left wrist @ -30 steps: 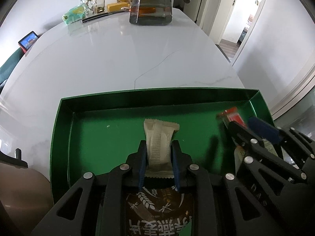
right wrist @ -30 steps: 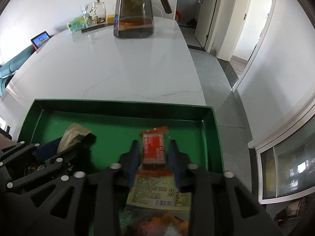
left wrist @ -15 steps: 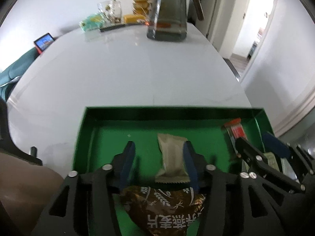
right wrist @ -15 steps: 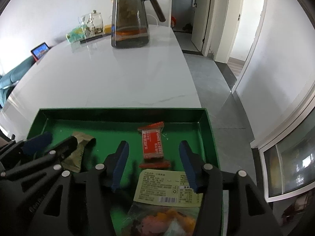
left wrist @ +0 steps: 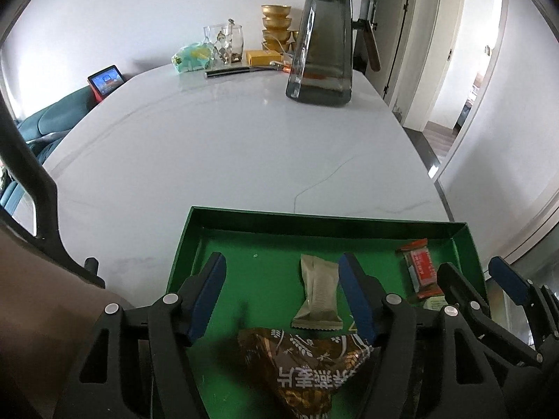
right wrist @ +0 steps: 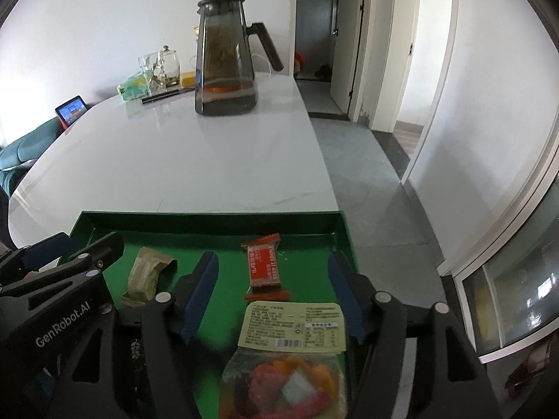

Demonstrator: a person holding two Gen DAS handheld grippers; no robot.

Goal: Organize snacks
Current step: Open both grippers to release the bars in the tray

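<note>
A green tray [left wrist: 181, 244] [right wrist: 87, 223] sits at the near edge of the white table. In it lie a beige snack bar [left wrist: 318, 291] [right wrist: 145, 276], a red snack bar [left wrist: 421, 267] [right wrist: 263, 265], a brown wheat-print packet [left wrist: 307, 363] and a clear bag of mixed sweets with a label [right wrist: 290, 356]. My left gripper [left wrist: 283, 289] hovers over the tray, jaws opening, the beige bar lying loose near its right pad. My right gripper [right wrist: 272, 284] is also opening, the red bar lying free between its pads.
A dark glass pitcher [left wrist: 323, 45] [right wrist: 225, 56] stands at the table's far side. Beside it are glass jars [left wrist: 223, 43], stacked gold bowls [left wrist: 276, 24], a yellow box and a green pouch [left wrist: 190, 57]. A small red-framed screen [left wrist: 104, 80] sits at far left. A doorway and grey floor lie right.
Both grippers went from shut on their bars to open and lifted back. The beige and red bars now lie loose on the tray floor.
</note>
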